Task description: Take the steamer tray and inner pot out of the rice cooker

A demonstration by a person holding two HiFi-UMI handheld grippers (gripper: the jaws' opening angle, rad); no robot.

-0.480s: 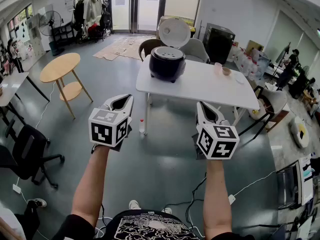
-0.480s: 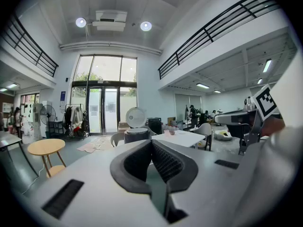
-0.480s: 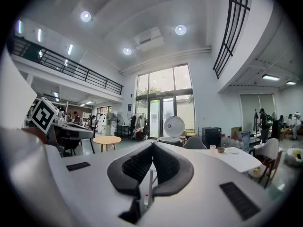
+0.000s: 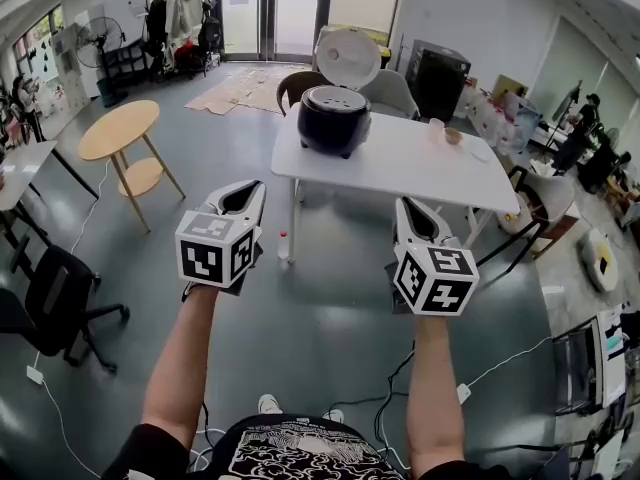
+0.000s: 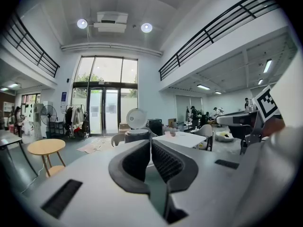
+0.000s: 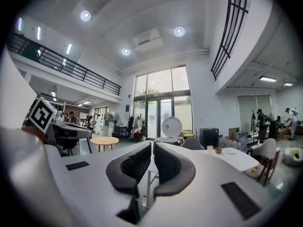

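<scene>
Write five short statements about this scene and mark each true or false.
1. The lid of the rice cooker stands open. True.
2. The left gripper is carrying something. False: its jaws are shut on nothing.
3. The rice cooker sits on the white table. True.
4. The right gripper touches the rice cooker. False: it is shut, empty, and well short of the white table.
5. In the head view, the round wooden table stands right of the white table. False: it stands left.

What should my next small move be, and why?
Probably walk closer to the white table: the rice cooker sits there with its lid up, while the left tool and right tool, both shut and empty, are well short of it.
</scene>
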